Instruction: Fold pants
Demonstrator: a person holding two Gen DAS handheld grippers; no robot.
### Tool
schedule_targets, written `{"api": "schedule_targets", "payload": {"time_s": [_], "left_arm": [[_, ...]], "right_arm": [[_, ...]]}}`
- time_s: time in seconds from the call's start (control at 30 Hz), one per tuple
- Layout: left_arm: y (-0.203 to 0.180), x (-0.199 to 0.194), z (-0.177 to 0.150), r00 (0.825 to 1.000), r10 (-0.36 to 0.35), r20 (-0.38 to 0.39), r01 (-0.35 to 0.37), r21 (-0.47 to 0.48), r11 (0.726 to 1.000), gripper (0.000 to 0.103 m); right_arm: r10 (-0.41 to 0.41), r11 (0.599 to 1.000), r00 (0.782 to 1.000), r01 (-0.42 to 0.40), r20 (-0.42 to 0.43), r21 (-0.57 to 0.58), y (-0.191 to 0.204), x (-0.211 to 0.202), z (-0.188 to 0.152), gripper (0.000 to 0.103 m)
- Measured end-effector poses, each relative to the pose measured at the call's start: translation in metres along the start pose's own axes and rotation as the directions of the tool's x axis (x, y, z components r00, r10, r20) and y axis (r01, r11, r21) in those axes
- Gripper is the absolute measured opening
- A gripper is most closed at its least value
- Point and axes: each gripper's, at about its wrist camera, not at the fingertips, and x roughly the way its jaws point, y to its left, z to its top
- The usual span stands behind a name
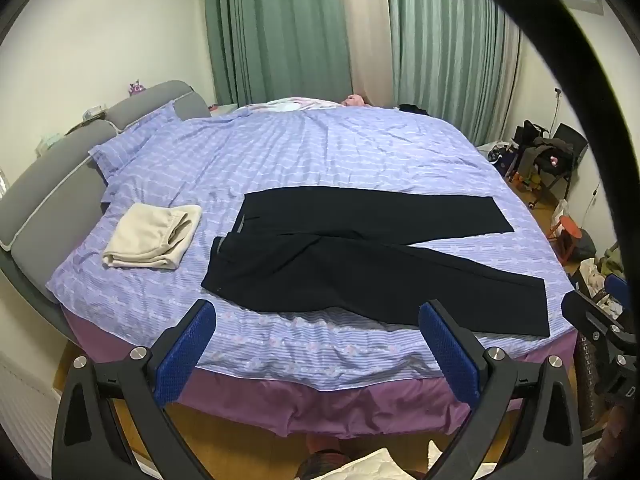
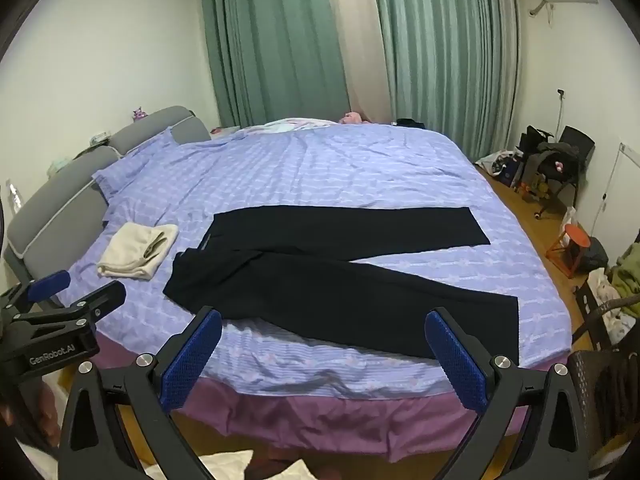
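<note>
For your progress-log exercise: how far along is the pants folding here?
Done: a cream garment already lies folded beside the black pants on the bed. In hand: nothing; the left gripper and right gripper hover open at the bed's near edge. Left: the pants lie flat, legs splayed apart, no fold made.

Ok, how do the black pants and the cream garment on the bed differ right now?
The black pants lie spread out flat with both legs splayed apart; the cream garment is already folded into a compact stack. The pants cover a much wider stretch of the bed than the cream garment. The pants sit near the middle front edge, the cream garment to their left, toward the headboard. Both rest on the bed, untouched by either gripper.
</note>
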Motion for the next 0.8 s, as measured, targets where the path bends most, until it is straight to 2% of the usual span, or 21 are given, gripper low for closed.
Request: {"api": "schedule_targets", "payload": {"time_s": [0.27,0.43,0.8], "left_arm": [[-0.008,-0.006,-0.006,1.0,0.007,0.014,-0.007,-0.004,1.0,0.103],[-0.004,-0.005,0.006,1.0,0.002,0.006,-0.002,-0.007,1.0,0.103],[-0.006,-0.006,0.008,1.0,0.008,0.011,-0.008,0.004,1.0,0.103]], "right_arm": [[-0.003,1.0,1.0,0.003,-0.006,0.004,0.0,0.003,-0.001,0.102],[-0.001,1.0,1.0,0.001,-0.003,0.0,-0.002,0.0,0.0,0.102],[0.001,1.0,1.0,-0.001,0.002,0.001,0.003,-0.005,0.0,0.102]]}}
